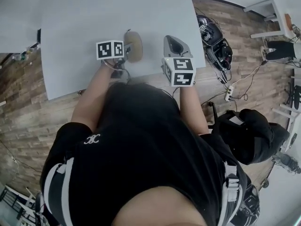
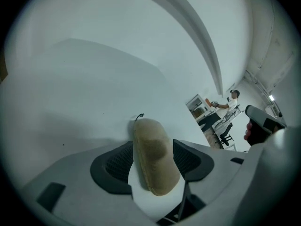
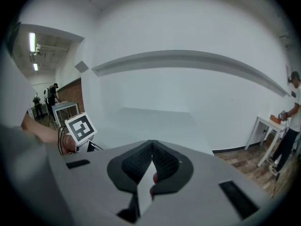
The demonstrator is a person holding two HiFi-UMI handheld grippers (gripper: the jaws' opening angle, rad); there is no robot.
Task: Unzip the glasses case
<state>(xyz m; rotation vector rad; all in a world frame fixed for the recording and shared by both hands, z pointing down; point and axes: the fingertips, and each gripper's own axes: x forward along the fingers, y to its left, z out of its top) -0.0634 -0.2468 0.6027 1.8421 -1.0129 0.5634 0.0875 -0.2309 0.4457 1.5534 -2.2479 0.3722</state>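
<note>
A tan oval glasses case (image 1: 133,46) lies on the white table (image 1: 75,32) in the head view. In the left gripper view the case (image 2: 151,159) rests lengthwise between the two dark pads, its zipper pull (image 2: 139,117) at the far end. My left gripper (image 2: 153,147) is open and straddles the case, pads close beside its long sides; I see no squeeze. It shows in the head view (image 1: 125,56) too, just left of the case. My right gripper (image 1: 175,40) hovers to the right of the case; its jaws (image 3: 152,149) are shut on nothing.
The table's near edge (image 1: 141,74) runs just in front of the person's body. To the right on the wooden floor lie dark bags (image 1: 217,44) and a power strip with cables (image 1: 229,93). A person (image 3: 288,121) stands by a white side table in the background.
</note>
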